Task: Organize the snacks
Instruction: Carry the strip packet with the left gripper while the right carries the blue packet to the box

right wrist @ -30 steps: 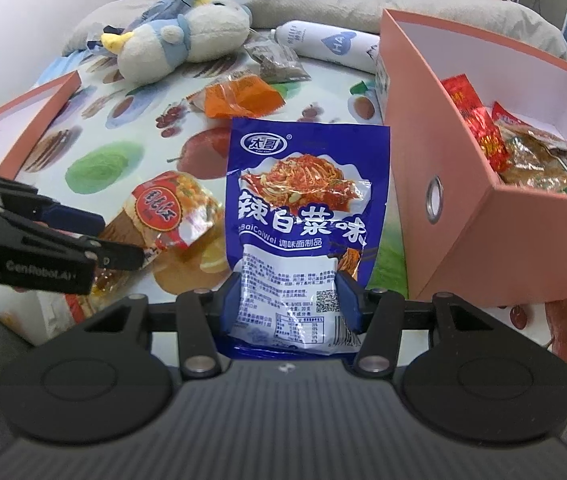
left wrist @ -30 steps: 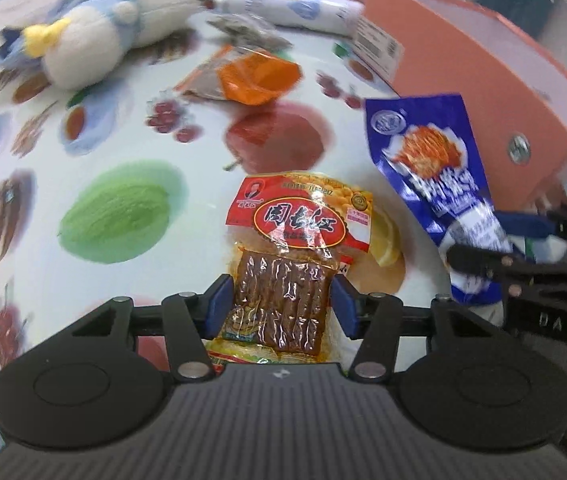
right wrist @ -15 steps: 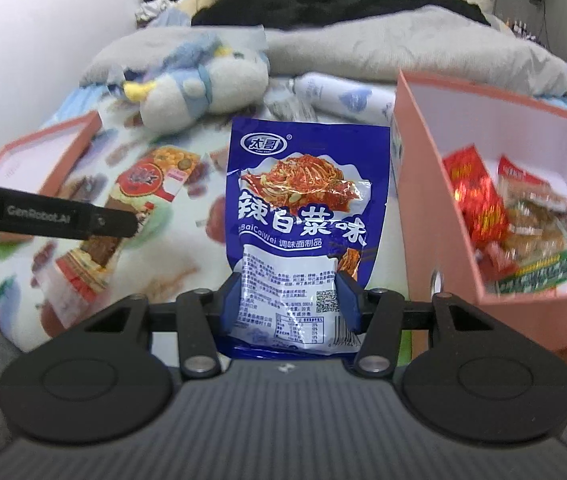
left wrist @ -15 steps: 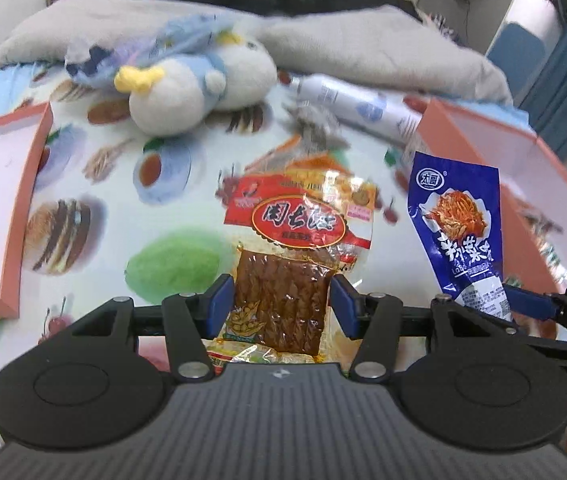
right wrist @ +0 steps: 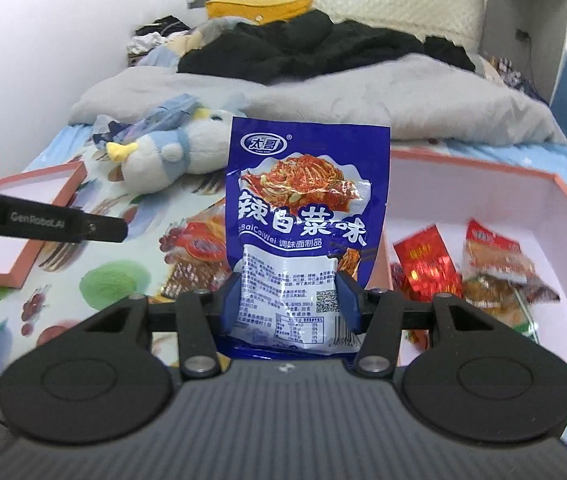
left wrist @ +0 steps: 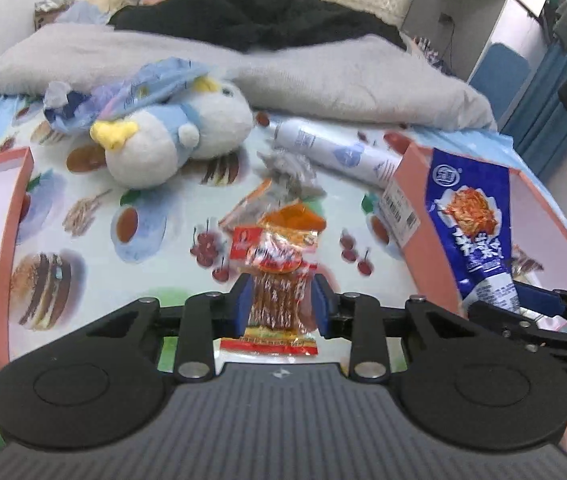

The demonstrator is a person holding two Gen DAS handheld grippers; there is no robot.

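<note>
In the left wrist view the left gripper (left wrist: pixel 281 306), jaws just narrowed, pinches the red snack packet (left wrist: pixel 273 276) above the bedsheet (left wrist: pixel 95 216), while in the right wrist view the right gripper (right wrist: pixel 289 300) clamps the blue snack bag (right wrist: pixel 303 220) upright beside the pink box (right wrist: pixel 563 196).

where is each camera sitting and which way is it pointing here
Left wrist: sits on the left gripper, looking forward and down over the bed; its jaws, just closing, pinch the red snack pack; the right gripper shows at the right edge.
Right wrist: sits on the right gripper, looking the same way; its jaws clamp the blue snack bag; one finger of the left gripper shows at the left edge.
Shared: the plush penguin, the pink box, the box lid, both packs.
</note>
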